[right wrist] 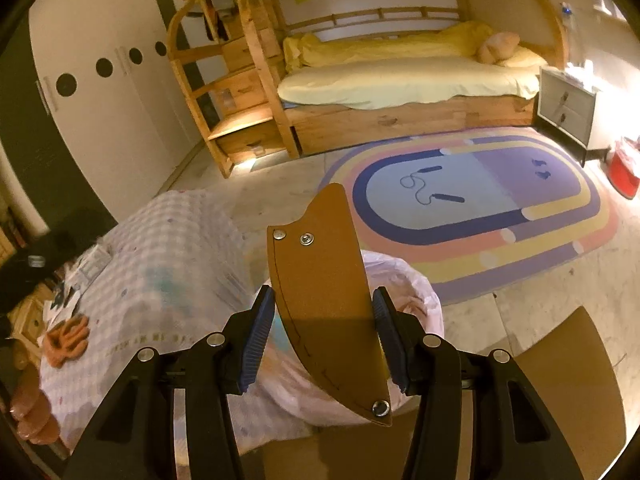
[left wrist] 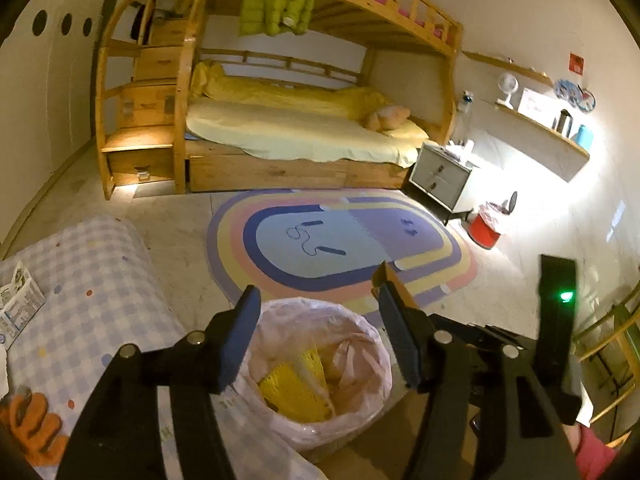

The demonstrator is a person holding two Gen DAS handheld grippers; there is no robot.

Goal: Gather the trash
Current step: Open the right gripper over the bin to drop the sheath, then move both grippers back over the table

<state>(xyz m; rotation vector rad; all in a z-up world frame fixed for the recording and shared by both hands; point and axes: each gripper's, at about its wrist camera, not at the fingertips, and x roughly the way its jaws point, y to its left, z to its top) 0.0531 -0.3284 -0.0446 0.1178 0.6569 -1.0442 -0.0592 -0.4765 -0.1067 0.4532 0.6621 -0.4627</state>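
Note:
A bin lined with a pink plastic bag [left wrist: 320,376] stands on the floor below my left gripper [left wrist: 316,316], which is open and empty; yellow trash [left wrist: 296,392] lies inside. In the right wrist view my right gripper [right wrist: 324,320] is shut on a brown leather-like sheath [right wrist: 320,304] with metal rivets, held upright over the pink bag [right wrist: 404,288]. The tip of the sheath [left wrist: 390,276] and the right gripper's body show at the right of the left wrist view.
A table with a checked cloth [left wrist: 88,288] holds papers and an orange glove [left wrist: 32,428] at left. An oval striped rug [left wrist: 340,248] with a skipping rope lies ahead. A wooden bunk bed [left wrist: 296,128], a grey nightstand [left wrist: 440,176] and a red bin [left wrist: 486,232] stand beyond.

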